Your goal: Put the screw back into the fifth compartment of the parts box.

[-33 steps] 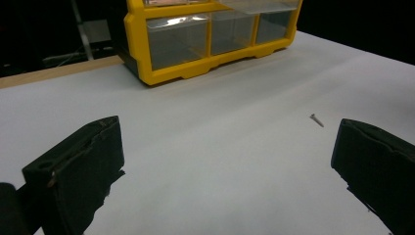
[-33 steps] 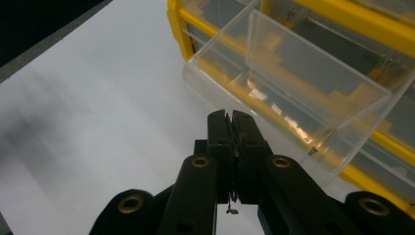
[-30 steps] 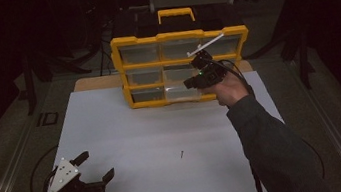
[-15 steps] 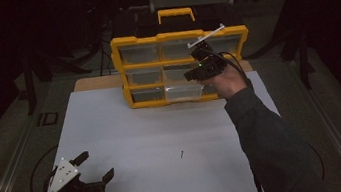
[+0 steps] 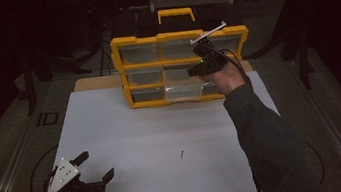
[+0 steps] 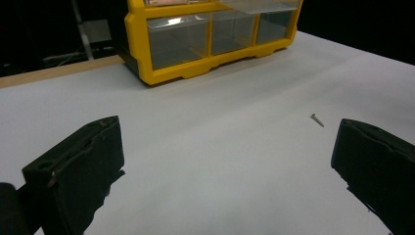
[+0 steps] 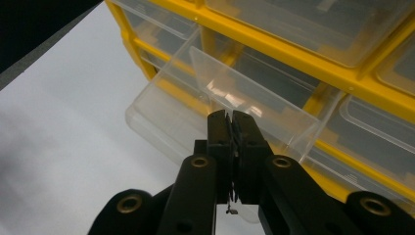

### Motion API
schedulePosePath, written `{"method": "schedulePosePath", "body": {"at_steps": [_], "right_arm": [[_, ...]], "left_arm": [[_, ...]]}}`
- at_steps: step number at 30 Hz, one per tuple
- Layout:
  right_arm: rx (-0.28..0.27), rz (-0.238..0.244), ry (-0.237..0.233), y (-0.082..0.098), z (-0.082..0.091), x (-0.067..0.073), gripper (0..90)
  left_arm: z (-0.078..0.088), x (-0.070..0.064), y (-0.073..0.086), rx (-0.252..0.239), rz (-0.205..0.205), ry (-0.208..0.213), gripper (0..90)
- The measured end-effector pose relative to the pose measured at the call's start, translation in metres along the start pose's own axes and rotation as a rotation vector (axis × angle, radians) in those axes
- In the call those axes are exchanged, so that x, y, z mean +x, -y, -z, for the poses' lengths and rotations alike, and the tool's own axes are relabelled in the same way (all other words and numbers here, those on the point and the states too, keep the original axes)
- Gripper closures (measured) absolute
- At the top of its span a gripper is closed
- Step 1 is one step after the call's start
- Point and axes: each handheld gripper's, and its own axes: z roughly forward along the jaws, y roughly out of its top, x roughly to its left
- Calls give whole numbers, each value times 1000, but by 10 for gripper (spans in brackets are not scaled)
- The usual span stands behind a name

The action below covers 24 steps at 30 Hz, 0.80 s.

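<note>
In the right gripper view a small screw (image 7: pixel 230 208) sits pinched between the closed jaws of the right gripper (image 7: pixel 231 122), low in the centre of the frame, its head poking out beneath the pads. Just beyond the jaw tips, a clear drawer (image 7: pixel 215 115) stands pulled out of the yellow organizer (image 7: pixel 313 54); whether the drawer holds anything cannot be told.

In the high view the right gripper (image 5: pixel 202 58) hangs at upper centre right, over that open drawer (image 5: pixel 184 92) in the bottom row of the yellow organizer (image 5: pixel 178 37). The cabinet shows three rows of clear drawers.

A second screw (image 5: pixel 181 153) lies alone on the white table (image 5: pixel 128 132), lower centre. At lower left the left gripper (image 5: pixel 96 165) rests with jaws spread wide, holding nothing.

The left gripper view shows that loose screw (image 6: pixel 316 119) at centre right, between its parted jaws.
</note>
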Motion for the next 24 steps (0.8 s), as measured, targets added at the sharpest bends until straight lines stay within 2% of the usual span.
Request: {"method": "schedulePosePath", "body": {"at_steps": [2, 3, 4, 5, 6, 8, 9, 10, 24], "right_arm": [[0, -5, 5, 0, -2, -1, 866], [-4, -6, 6, 0, -2, -2, 826], [-18, -14, 5, 0, -3, -3, 697], [-37, -22, 12, 0, -3, -3, 487], [-43, -18, 6, 0, -3, -3, 327], [-36, -30, 15, 0, -4, -3, 327], [-36, -30, 15, 0, -4, -3, 249], [-41, -36, 35, 1, -5, -3, 145], [-26, 5, 38, 13, -2, 0, 138]], "left_arm": [[0, 0, 0, 0, -1, 0, 0], [0, 0, 0, 2, 0, 0, 0], [0, 0, 0, 3, -1, 0, 0], [0, 0, 0, 3, 0, 0, 0], [0, 0, 0, 2, 1, 0, 0], [0, 0, 0, 2, 1, 0, 0], [0, 1, 1, 2, 2, -1, 0], [0, 1, 1, 2, 2, 0, 0], [0, 0, 0, 2, 0, -1, 0]]}}
